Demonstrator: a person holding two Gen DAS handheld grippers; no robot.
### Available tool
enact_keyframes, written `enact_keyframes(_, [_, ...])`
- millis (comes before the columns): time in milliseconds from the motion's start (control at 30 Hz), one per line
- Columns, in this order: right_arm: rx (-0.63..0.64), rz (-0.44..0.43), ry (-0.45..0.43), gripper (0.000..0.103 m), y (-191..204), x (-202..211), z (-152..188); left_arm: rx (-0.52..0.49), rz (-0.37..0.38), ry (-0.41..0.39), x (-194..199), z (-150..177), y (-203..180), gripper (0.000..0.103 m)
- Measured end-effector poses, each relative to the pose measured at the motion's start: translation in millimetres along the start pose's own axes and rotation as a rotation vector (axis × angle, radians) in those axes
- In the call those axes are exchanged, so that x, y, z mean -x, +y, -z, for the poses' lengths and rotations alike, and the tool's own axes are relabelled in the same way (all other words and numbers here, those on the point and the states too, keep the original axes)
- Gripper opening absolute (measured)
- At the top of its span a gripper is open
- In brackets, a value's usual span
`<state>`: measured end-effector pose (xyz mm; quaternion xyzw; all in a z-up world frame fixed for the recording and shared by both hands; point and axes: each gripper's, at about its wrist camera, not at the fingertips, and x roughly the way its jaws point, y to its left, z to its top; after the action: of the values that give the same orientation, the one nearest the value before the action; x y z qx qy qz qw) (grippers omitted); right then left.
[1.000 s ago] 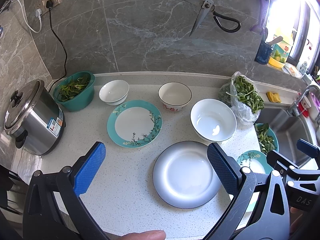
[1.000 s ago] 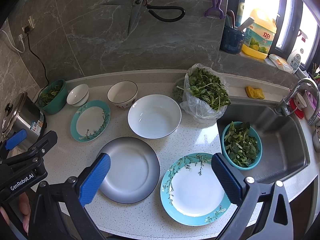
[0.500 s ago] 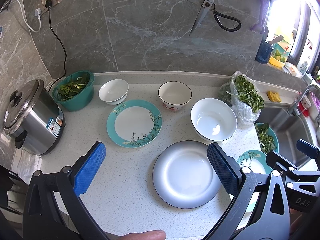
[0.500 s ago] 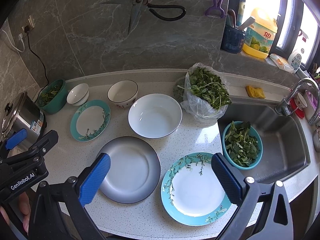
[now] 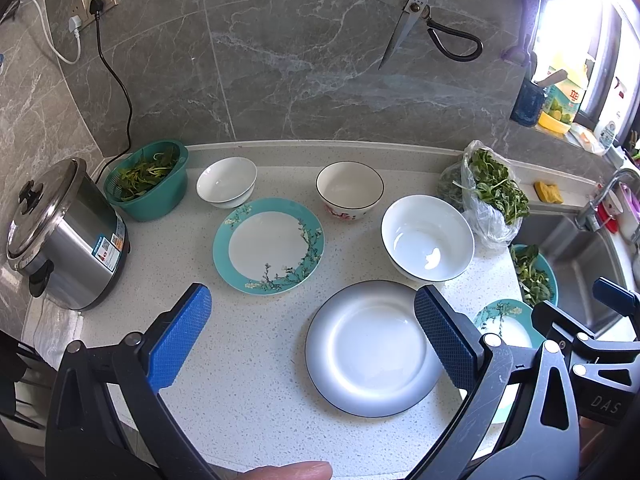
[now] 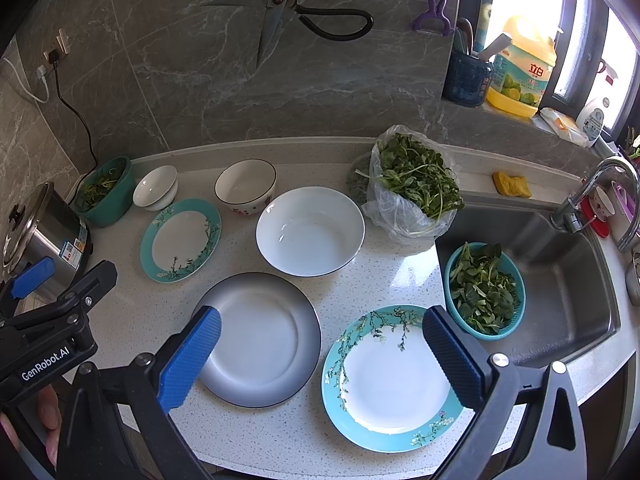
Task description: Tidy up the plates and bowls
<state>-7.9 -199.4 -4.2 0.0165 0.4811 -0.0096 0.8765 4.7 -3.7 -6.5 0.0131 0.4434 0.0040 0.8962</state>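
On the speckled counter lie a grey-rimmed plate, a teal floral plate behind it on the left, and a second teal floral plate at the front right. A large white bowl, a black-rimmed bowl with red flowers and small stacked white bowls stand further back. My left gripper is open and empty above the counter's front. My right gripper is open and empty above the front plates.
A steel rice cooker stands at the left. A teal colander of greens sits by the wall. A bag of greens lies beside the sink, which holds another teal colander. Scissors hang on the wall.
Both views have shifted very slightly. The plates, the bowls and the grippers' openings are unchanged.
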Motion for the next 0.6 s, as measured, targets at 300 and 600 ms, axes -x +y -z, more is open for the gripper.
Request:
enact_keyframes(300, [0.001,0.001,0.002,0.103,-0.1,-1.1,-0.1,-0.001,0.000,0.002,-2.9,1.5,0.4,0.103])
enact_keyframes(600, [0.001,0.001,0.005,0.103,0.7,1.0,-6.5,-0.002,-0.001,0.009,-6.8,4.7,-1.2,0.103])
